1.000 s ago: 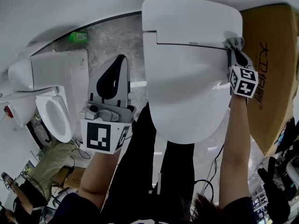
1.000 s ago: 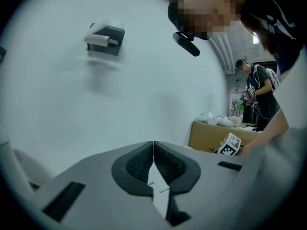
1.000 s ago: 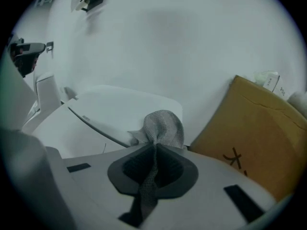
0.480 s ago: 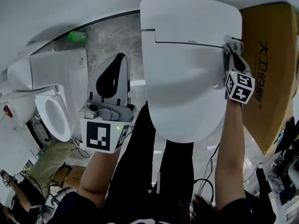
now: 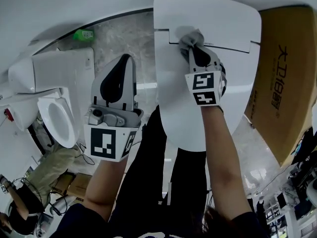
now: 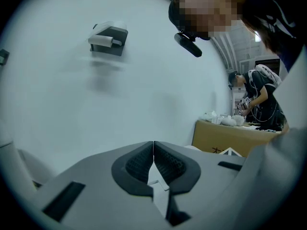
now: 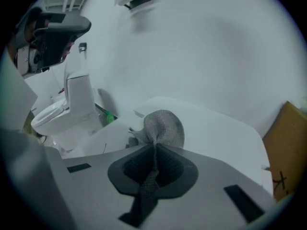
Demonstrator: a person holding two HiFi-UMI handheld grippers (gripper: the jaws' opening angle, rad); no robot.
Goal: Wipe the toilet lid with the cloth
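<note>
The cloth (image 5: pixel 191 36), a grey mesh rag, was found bunched at the rear of the toilet lid (image 5: pixel 178 108). It was pressed down right on the seam (image 5: pixel 223 44) that crosses the lid's back end, a little left of that seam's middle. It was clamped in the right gripper (image 5: pixel 194 47), whose jaws were shut tight on it. In the right gripper view a puff of fabric was shown spilling forward past the tips, while a thin tail was trailed back between the jaws.

The lid was laid flat and closed. Its long axis was run from the squared rear, far from the person, to the rounded front pointing at the person's legs.

The step in hand was judged to be the wiping itself, with the rear band being worked and the broad front part likely left to do. For the next move, steady downward pressure would be called for, and a sweep drawn along the lid toward its front, the clamp not being loosened.

The left gripper (image 5: pixel 125 63) was held off to the lid's left, apart from it, its jaws closed together on nothing.
</note>
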